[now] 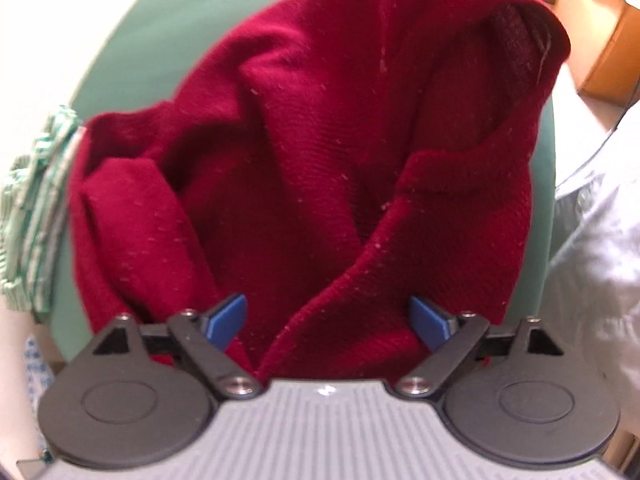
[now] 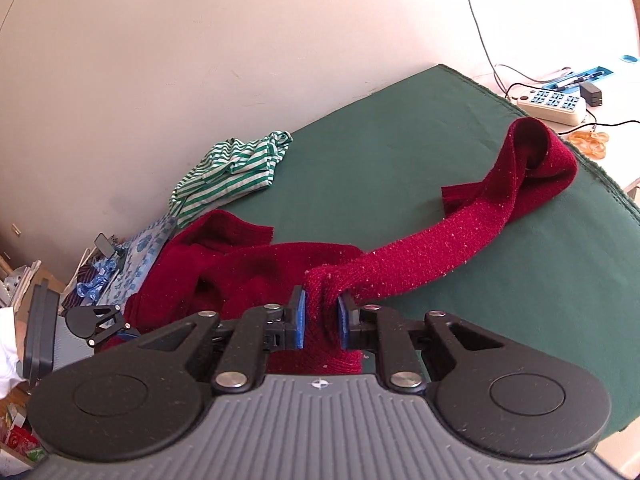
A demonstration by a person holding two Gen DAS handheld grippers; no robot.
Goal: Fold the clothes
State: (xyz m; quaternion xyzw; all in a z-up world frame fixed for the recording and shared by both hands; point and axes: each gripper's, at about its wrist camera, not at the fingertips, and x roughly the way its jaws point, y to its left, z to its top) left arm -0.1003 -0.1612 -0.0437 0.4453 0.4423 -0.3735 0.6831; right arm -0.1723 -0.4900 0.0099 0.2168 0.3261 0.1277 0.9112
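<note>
On the desk (image 2: 400,152), under its dark green cloth cover, lies a dark red knitted sweater (image 2: 256,264), bunched and creased, not yet folded. Fine rib knit, flecked all over with pale lint. One long sleeve (image 2: 472,216) runs out toward the far right corner and doubles back on itself there; ribbed cuff edge visible on it, a ribbed hem on the near heap.

Right gripper (image 2: 322,322): blue-padded fingers (image 2: 299,320) set narrow, pinching a fold of the red knit where the sleeve meets the body. Fabric passes between the pads and hangs below them.

Left gripper (image 1: 330,320): seen from its own camera, pointing steeply down at the sweater (image 1: 320,152). Blue fingers (image 1: 228,320) stand wide apart; a ridge of red knit rises between them, neither pad pressing on it. Picture somewhat blurred.

Near the wall, a green-and-white striped garment (image 2: 236,168) lies crumpled at the desk edge, just beyond the sweater. Blue-patterned fabric (image 2: 144,252) hangs off the left side beside it. Far right, off the green cover: a cream device with blue keys (image 2: 554,102), cables, a black plug, orange-handled scissors (image 2: 590,140). Cardboard box (image 1: 600,40) in the left camera's upper right.

No brand, label or legible writing anywhere; key markings too small to read.
</note>
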